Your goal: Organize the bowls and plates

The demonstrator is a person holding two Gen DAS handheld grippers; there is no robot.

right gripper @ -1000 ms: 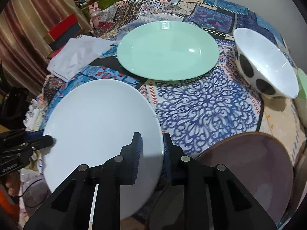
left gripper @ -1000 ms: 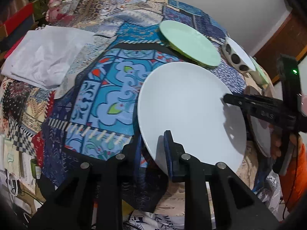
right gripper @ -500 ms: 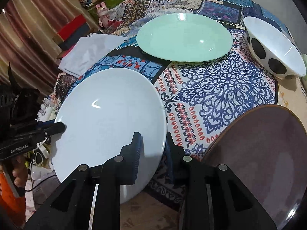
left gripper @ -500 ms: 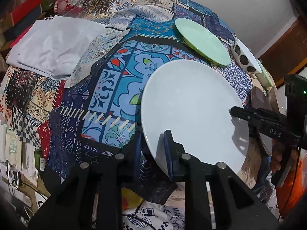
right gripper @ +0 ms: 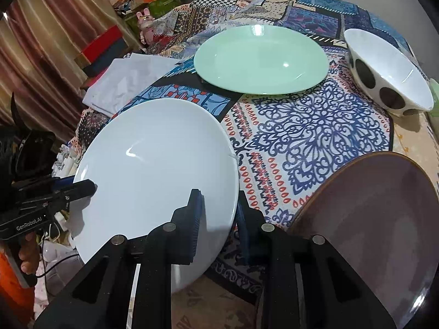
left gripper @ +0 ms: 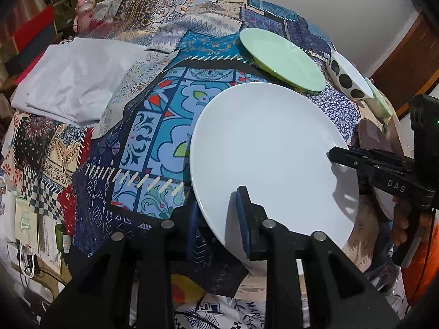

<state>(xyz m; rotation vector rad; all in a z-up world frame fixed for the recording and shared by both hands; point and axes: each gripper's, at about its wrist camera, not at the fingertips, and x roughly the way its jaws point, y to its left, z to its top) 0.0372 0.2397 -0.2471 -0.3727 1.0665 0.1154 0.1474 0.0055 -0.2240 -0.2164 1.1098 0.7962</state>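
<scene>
Both grippers hold one large white plate [left gripper: 269,150], raised and tilted above the patterned tablecloth. My left gripper [left gripper: 219,219] is shut on its near-left rim; it also shows at the left of the right wrist view [right gripper: 87,187]. My right gripper [right gripper: 218,219] is shut on the opposite rim of the white plate [right gripper: 153,170] and shows at the right of the left wrist view [left gripper: 333,155]. A mint green plate [right gripper: 260,57] lies further back. A white bowl with black dots [right gripper: 389,74] stands at the back right. A brown-purple plate [right gripper: 370,219] lies near right.
A folded white cloth [left gripper: 74,79] lies on the table's left side. A pale green dish [left gripper: 380,101] sits behind the dotted bowl. A pink rabbit figure [right gripper: 146,26] and boxes stand beyond the far left edge. The table edge runs close under both grippers.
The white plate has been lifted off the tablecloth by both grippers and now sits higher and more tilted. Both grips have stayed shut on its rim.
</scene>
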